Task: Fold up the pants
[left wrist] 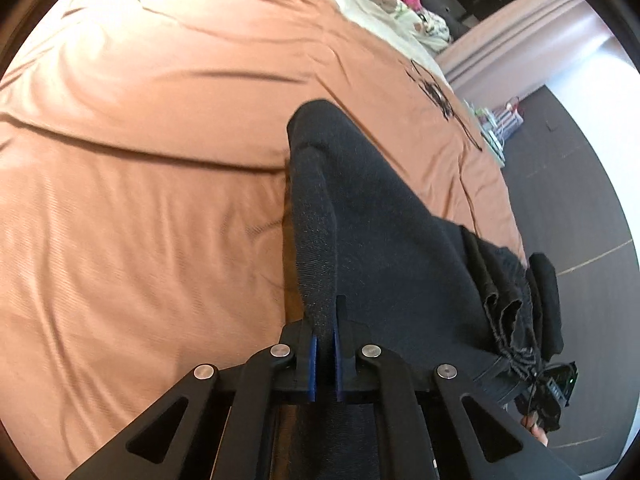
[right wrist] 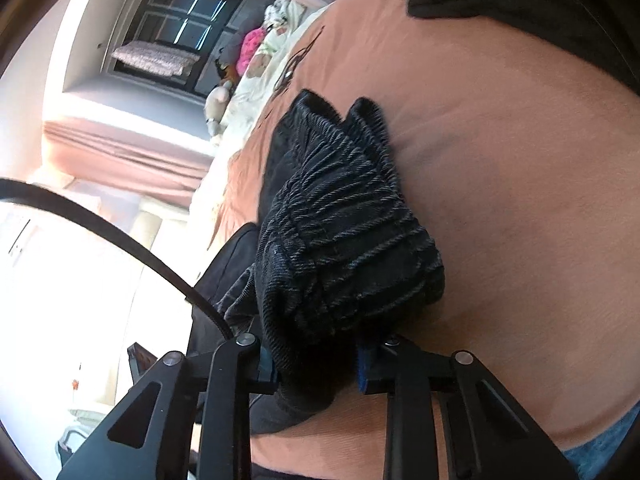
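The left gripper (left wrist: 325,354) pinches a pant-leg edge between its blue fingers (left wrist: 313,364); the right gripper (right wrist: 316,364) clamps the gathered waistband (right wrist: 344,216). The black pants (left wrist: 360,216) hang stretched above the bed (left wrist: 140,200), probably for laying flat.

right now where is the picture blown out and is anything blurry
Left wrist view: glare whitens the floor at the upper right, the sheet looks slightly soft, the pants stay sharp. Right wrist view: the left side is blown out white, the gathered waistband is crisp, fisheye bending the edges.
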Tool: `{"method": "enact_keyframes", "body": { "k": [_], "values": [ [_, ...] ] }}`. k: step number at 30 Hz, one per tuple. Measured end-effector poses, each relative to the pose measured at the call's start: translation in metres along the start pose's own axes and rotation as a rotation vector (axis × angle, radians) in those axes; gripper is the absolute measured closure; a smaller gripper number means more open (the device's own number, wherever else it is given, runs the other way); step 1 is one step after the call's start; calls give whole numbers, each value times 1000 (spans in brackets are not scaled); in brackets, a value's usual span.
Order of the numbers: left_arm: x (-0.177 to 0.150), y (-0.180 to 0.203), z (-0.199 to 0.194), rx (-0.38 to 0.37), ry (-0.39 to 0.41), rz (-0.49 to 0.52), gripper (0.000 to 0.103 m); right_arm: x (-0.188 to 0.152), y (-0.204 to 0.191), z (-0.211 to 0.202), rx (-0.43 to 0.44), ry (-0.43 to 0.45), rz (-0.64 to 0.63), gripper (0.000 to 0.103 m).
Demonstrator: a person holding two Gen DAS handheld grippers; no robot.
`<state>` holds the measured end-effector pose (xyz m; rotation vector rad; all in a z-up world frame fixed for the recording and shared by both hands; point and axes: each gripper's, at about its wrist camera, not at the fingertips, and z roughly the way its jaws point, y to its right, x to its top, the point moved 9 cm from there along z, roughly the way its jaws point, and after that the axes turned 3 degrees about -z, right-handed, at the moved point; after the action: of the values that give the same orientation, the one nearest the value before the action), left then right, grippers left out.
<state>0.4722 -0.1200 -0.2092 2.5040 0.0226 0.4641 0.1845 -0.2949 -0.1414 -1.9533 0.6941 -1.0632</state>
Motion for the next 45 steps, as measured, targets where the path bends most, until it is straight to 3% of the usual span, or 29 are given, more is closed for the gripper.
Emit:
{"method": "enact_keyframes", "body": {
  "k": [5, 14, 17, 22, 25, 27, 28, 29, 32, 35, 38, 45],
  "values": [
    [16, -21, -26, 22, 45, -18, 97, -13, -17, 24, 22, -46, -18, 80],
    [34, -92, -72, 71, 117, -102, 97, -36, -56, 77, 65, -176, -93, 80],
    [35, -114, -86, 87, 134, -128, 97, -40, -68, 91, 96, -226, -116, 88],
    [36, -145, -105, 108, 166, -171, 97, -41, -81, 109, 93, -296, -185, 88],
    [31, -155, -103, 95, 149, -197, 96, -41, -80, 117, 29, -352, -240, 82],
    [20, -163, -96, 126, 123, -209, 90, -37, -75, 114, -27, -357, -291, 79],
    [16, -166, -96, 143, 120, -212, 88, -34, -73, 107, -50, -351, -315, 70],
    [10, -170, -96, 145, 118, -217, 83, -29, -69, 102, -55, -347, -314, 58],
    [-6, -175, -96, 126, 114, -235, 58, -13, -58, 80, -51, -310, -291, 41],
    [-23, -181, -97, 146, 109, -253, 54, 14, -48, 59, -78, -254, -307, 40],
    [-39, -185, -103, 119, 110, -288, 49, 43, -48, 48, -73, -214, -324, 40],
    [-62, -181, -114, 107, 127, -339, 41, 78, -45, 91, -118, -305, -414, 40]
  ]
}}
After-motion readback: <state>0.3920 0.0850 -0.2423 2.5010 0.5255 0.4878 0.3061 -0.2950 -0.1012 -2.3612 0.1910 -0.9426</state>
